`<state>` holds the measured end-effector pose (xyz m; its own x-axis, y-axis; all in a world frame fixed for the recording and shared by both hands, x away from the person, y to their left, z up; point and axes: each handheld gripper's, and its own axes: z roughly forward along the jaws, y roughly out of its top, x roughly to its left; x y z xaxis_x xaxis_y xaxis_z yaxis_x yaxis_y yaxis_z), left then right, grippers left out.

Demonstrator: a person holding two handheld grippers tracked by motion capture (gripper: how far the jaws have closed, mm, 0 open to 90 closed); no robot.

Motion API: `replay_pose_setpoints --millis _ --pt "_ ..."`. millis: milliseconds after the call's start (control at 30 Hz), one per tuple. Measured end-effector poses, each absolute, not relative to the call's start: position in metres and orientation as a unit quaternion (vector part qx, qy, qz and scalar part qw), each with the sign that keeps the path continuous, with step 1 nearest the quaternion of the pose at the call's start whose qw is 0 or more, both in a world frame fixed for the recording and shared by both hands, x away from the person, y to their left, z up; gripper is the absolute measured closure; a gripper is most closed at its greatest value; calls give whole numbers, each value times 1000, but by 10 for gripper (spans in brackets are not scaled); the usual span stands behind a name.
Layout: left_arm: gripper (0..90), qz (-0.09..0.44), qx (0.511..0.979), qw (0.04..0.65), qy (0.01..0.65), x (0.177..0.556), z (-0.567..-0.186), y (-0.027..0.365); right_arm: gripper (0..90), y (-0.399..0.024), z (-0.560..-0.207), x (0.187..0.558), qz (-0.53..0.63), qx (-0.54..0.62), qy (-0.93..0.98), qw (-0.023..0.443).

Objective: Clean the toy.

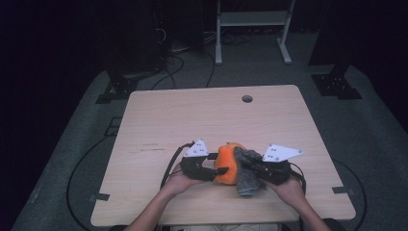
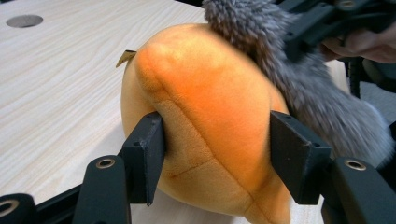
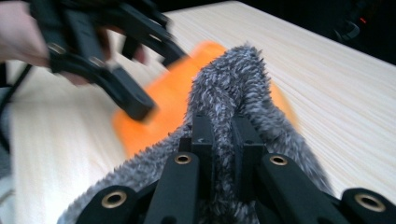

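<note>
Orange plush toy [image 2: 210, 121], soft and squashy, sat pinched at its sides by the left tool [image 2: 217, 156]; right tool [image 3: 223, 140] clamped the grey fuzzy sock [image 3: 229, 88] mid-fold, near bench [image 1: 192, 115] edge.

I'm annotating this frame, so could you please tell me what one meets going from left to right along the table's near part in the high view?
left gripper → orange plush toy → grey fuzzy cloth → right gripper

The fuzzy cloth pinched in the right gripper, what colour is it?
Mottled grey fuzzy cloth, clearest in the right gripper view.
</note>
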<state>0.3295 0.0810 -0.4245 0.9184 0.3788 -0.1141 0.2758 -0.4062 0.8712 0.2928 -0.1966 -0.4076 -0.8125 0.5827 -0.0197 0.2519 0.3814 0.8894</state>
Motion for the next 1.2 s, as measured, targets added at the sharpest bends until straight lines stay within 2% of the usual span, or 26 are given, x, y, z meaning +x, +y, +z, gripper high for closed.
replay_pose_setpoints --millis 100,200,300,467,567,667,733,867,967,1067,1200 --pt "389 54 839 508 186 327 -424 78 813 -203 -405 291 512 257 805 156" --pt "383 59 843 505 175 323 -422 72 811 -192 -401 287 543 222 799 135" --pt "378 62 844 503 175 323 -422 72 810 -183 -403 288 532 212 808 142" --pt "379 55 840 507 184 325 -423 75 813 -195 -405 294 520 247 804 150" --pt "378 58 841 508 180 323 -423 72 812 -191 -401 289 551 241 789 126" --pt "378 62 845 501 177 324 -423 74 812 -178 -402 287 540 218 802 132" --pt "382 60 844 502 180 326 -424 77 813 -181 -405 292 542 224 801 120" --pt "392 60 847 499 174 329 -427 82 811 -196 -406 297 532 258 793 147" --pt "390 65 851 492 174 329 -427 83 810 -205 -411 305 521 280 794 143" --pt "368 76 855 478 184 332 -428 85 812 -201 -417 306 521 281 796 124" --pt "324 78 849 470 228 343 -428 98 812 -190 -419 300 513 261 808 125"
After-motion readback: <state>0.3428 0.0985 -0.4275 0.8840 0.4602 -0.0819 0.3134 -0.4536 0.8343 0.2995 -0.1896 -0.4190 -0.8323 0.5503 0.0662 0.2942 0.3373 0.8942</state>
